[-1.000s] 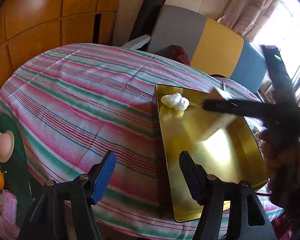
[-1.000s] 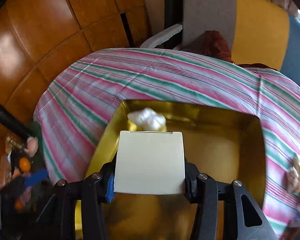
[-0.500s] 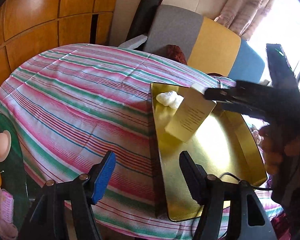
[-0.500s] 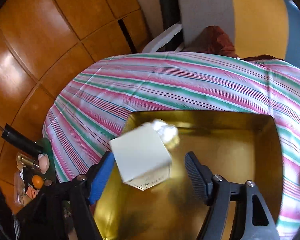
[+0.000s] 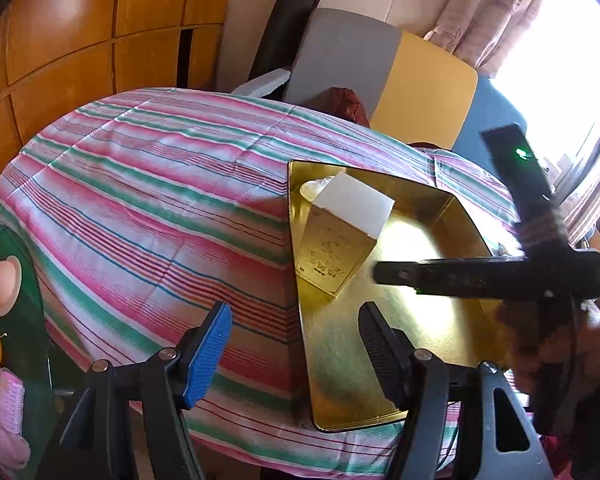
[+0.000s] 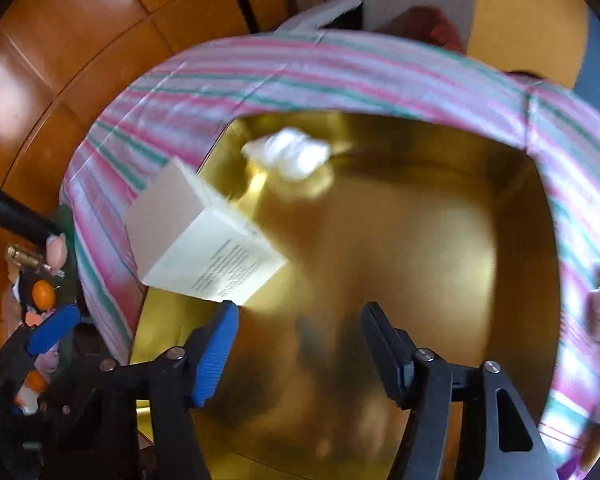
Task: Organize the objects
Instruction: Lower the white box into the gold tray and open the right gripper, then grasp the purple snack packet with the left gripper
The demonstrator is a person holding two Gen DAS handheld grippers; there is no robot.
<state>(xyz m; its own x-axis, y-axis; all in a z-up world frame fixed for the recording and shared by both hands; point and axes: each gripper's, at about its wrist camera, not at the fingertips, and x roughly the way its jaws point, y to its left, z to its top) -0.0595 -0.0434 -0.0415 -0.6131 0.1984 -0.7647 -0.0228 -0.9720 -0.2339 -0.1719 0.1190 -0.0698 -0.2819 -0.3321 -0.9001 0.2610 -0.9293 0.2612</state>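
box [image 5: 342, 236] free on gold tray [image 5: 440, 320]

1. Glossy orange-brown wooden wall panels [image 5: 80, 40] at left and rear
2. Table under pink-green-white striped cloth [image 5: 148, 208]
3. Chairs behind it: grey backrest [image 5: 340, 56], yellow backrest [image 5: 424, 88]
4. Pale pink curtain [image 5: 496, 16] beside bright, overexposed window [image 5: 580, 40] at right

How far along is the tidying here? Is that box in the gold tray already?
Done: a white crumpled wad lies in the gold tray, and the box now stands there too. In hand: nothing; the right hand-held gripper has just let the box go, and the left hand-held gripper is open. Left: small things beside the table.
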